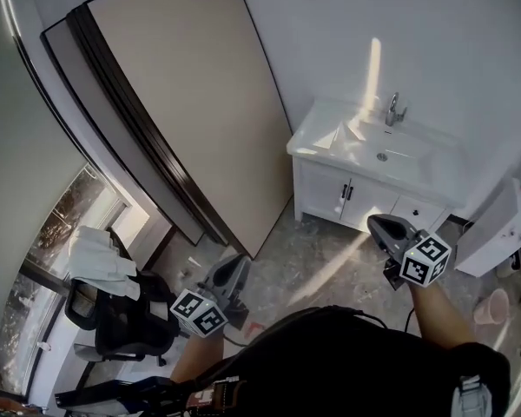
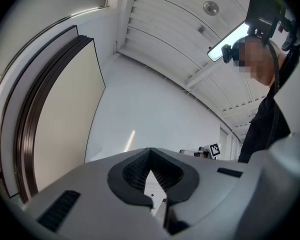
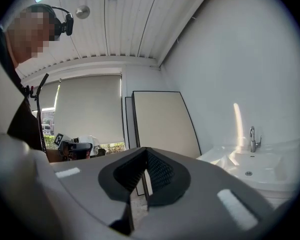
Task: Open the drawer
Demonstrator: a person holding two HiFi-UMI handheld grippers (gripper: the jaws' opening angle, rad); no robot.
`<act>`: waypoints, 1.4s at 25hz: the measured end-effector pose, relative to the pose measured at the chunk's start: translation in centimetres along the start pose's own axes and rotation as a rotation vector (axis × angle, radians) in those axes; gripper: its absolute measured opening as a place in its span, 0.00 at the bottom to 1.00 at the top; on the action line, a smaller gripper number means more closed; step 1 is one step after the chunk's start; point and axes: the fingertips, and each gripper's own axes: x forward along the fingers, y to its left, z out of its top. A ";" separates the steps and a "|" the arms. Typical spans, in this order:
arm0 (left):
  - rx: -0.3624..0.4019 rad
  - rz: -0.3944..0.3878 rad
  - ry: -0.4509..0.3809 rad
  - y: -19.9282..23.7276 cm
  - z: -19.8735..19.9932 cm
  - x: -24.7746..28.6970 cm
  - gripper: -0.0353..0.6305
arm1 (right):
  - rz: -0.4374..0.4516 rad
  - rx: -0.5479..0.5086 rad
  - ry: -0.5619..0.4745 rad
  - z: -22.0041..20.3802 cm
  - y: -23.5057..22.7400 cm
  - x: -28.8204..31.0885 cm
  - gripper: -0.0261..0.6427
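Observation:
A white vanity cabinet (image 1: 326,189) stands against the far wall with a basin and a tap (image 1: 392,109) on top. Its small drawer (image 1: 417,212) sits at the right, beside two doors with dark handles (image 1: 346,194). My right gripper (image 1: 378,224) hangs just in front of the drawer, apart from it, jaws shut and empty. In the right gripper view (image 3: 146,151) the basin (image 3: 250,164) lies to the right. My left gripper (image 1: 234,266) is low at the left, far from the cabinet. It is shut with nothing in it in the left gripper view (image 2: 150,151).
Large beige panels (image 1: 182,102) lean on the wall left of the cabinet. A black office chair (image 1: 113,315) with white cloth stands at the lower left by a window. A pink cup (image 1: 491,307) is on the floor, and a white fixture (image 1: 504,228) is at the right.

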 end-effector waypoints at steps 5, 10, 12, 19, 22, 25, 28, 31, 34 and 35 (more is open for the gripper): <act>-0.003 -0.066 0.028 6.6 3.0 1.0 0.04 | -0.079 0.008 -0.035 1.3 0.1 5.6 0.04; 0.009 -0.108 0.046 11.8 4.7 2.4 0.04 | -0.108 0.016 -0.034 0.7 0.0 10.6 0.04; 0.003 -0.108 0.053 13.4 5.1 2.9 0.04 | -0.112 0.022 -0.018 0.2 -0.3 12.0 0.04; -0.010 -0.090 0.070 17.3 4.8 7.0 0.04 | -0.117 0.047 -0.019 0.0 -5.1 15.5 0.04; 0.001 -0.078 0.070 18.1 4.4 10.0 0.04 | -0.089 0.045 -0.020 0.1 -8.4 16.9 0.04; 0.014 -0.046 0.055 18.8 4.3 13.7 0.04 | -0.056 0.057 -0.014 0.1 -12.8 18.4 0.04; 0.015 -0.011 0.047 18.7 4.5 18.0 0.04 | -0.015 0.061 -0.006 1.2 -17.4 19.5 0.04; 0.025 0.005 0.034 18.7 4.7 22.8 0.04 | 0.032 0.042 -0.001 2.8 -21.8 20.7 0.04; 0.012 0.024 0.035 18.8 4.4 27.4 0.04 | 0.062 0.047 0.017 3.2 -25.9 21.8 0.04; 0.011 0.024 0.042 18.7 4.0 28.7 0.04 | 0.068 0.050 0.021 3.0 -27.0 21.9 0.04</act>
